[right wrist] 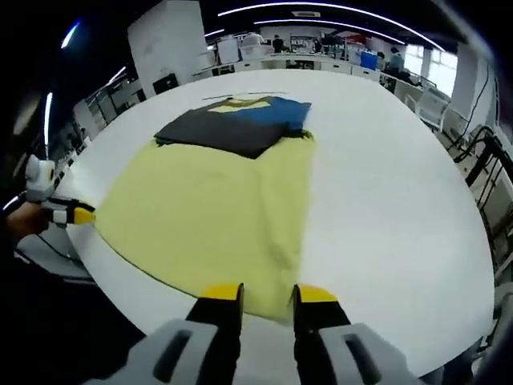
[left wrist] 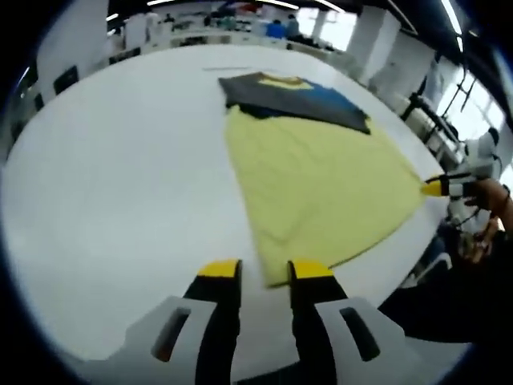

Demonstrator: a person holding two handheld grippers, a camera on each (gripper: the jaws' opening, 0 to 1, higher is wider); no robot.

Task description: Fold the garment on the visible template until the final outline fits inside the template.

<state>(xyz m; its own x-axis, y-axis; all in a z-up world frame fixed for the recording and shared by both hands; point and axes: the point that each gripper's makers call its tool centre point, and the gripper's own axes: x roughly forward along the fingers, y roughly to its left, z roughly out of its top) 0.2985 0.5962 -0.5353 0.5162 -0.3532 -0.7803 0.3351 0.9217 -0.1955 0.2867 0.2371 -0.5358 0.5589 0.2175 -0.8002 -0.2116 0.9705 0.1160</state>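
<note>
Left gripper view: garment lies flat on the counter, centre to right of frame; a folded stack of clothes sits on its far end, upper centre. Left hand-held gripper at bottom centre, jaws astride the garment's near corner. Right gripper view: garment centre-left, stack above it, right hand-held gripper at its near edge, bottom centre.

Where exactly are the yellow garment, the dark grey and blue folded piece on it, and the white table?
Yellow fabric garment point(left wrist: 321, 188): left gripper view, middle of its spread cloth.
Dark grey and blue folded piece point(right wrist: 232, 124): right gripper view, its grey part.
White table point(right wrist: 385, 184): right gripper view, bare surface beside the garment.
</note>
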